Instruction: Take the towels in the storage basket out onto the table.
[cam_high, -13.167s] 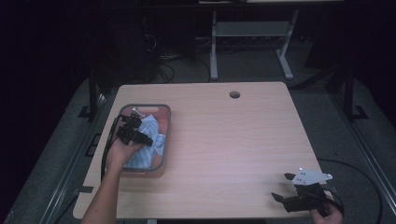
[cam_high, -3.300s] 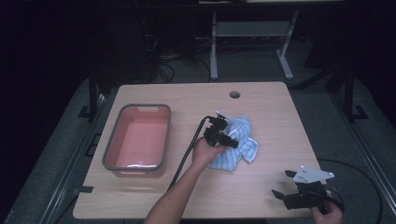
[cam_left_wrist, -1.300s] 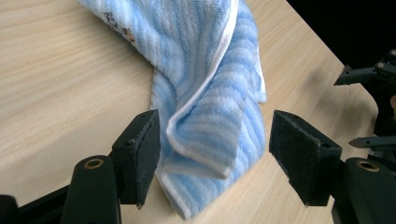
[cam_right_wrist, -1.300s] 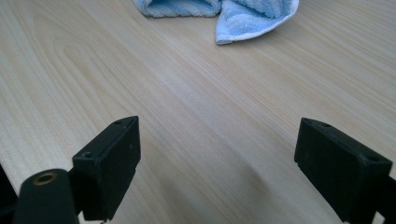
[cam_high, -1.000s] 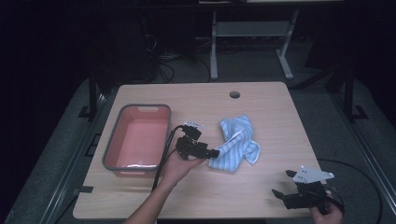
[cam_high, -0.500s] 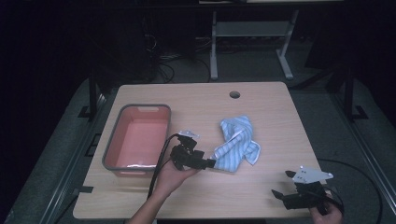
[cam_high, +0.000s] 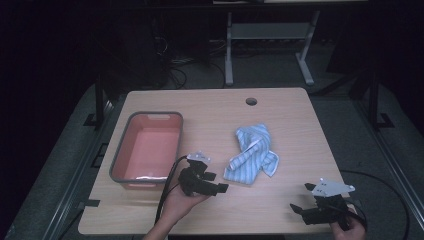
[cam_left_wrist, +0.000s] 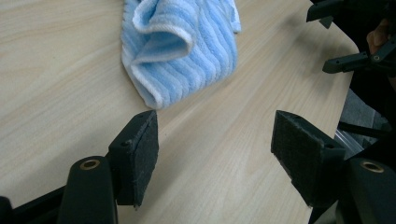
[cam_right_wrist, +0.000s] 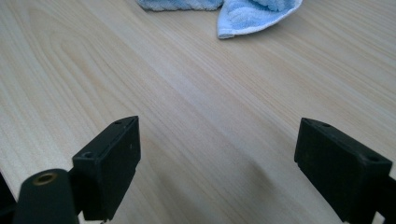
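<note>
The top edge of the right gripper view cut off most of the crumpled blue striped towel (cam_right_wrist: 259, 14). It lay on the table (cam_high: 210, 107) just ahead of the left gripper (cam_left_wrist: 215, 154), its jaws apart and empty. The right gripper (cam_right_wrist: 217, 161) also gaped, well short of it.

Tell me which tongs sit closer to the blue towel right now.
The left tongs, open and just short of the towel beside the pink bin. The right tongs sit open at the table's near right corner.
</note>
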